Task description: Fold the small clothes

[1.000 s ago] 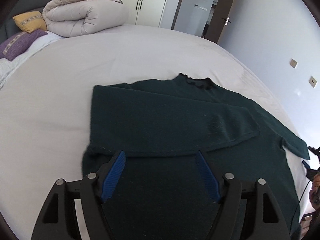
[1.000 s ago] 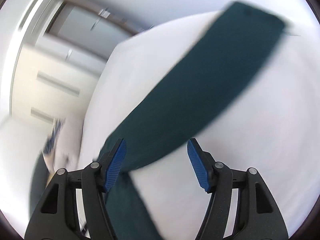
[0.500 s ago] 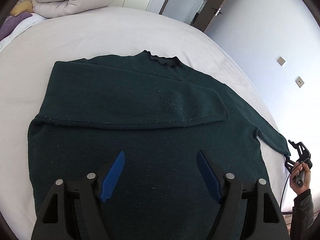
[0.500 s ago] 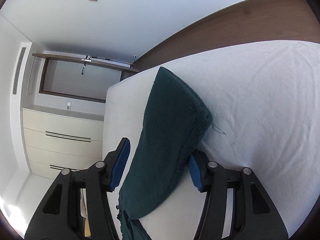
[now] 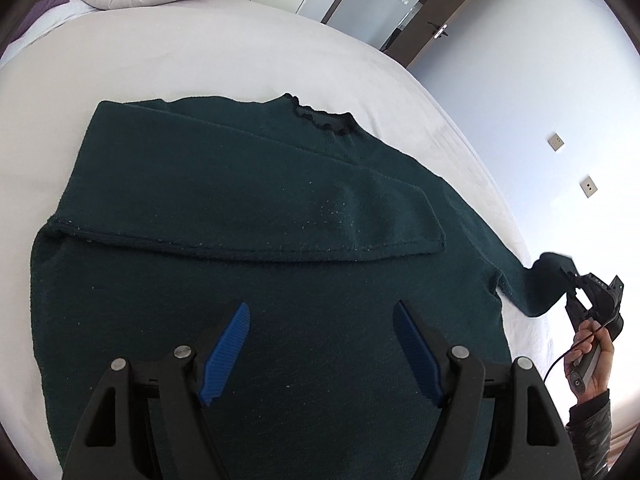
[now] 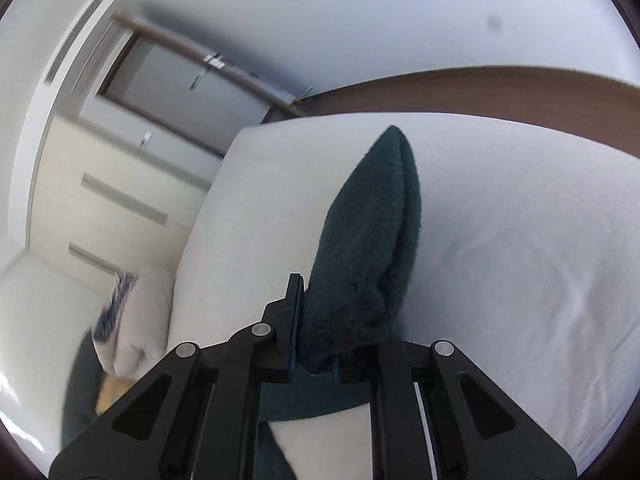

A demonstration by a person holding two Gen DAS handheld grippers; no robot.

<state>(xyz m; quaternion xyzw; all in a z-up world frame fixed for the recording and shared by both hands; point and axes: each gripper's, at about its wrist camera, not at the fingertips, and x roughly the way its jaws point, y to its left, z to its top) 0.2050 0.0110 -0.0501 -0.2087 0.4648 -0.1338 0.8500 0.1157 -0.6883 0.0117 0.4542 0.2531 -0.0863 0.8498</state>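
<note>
A dark green sweater [image 5: 248,248] lies flat on the white bed [image 5: 200,60], one sleeve folded across its chest. The left gripper [image 5: 322,344] hovers above its lower half, jaws spread wide and empty. The right gripper [image 6: 320,344] has its jaws pinched onto the other sleeve [image 6: 372,240] at the bed's edge

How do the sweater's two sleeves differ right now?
The left sleeve lies folded flat across the sweater's chest; the right sleeve stretches outward off the body. The left sleeve is free of any gripper, with the left gripper open above the body; the right sleeve's cuff is clamped in the right gripper. Both are dark green knit.
</note>
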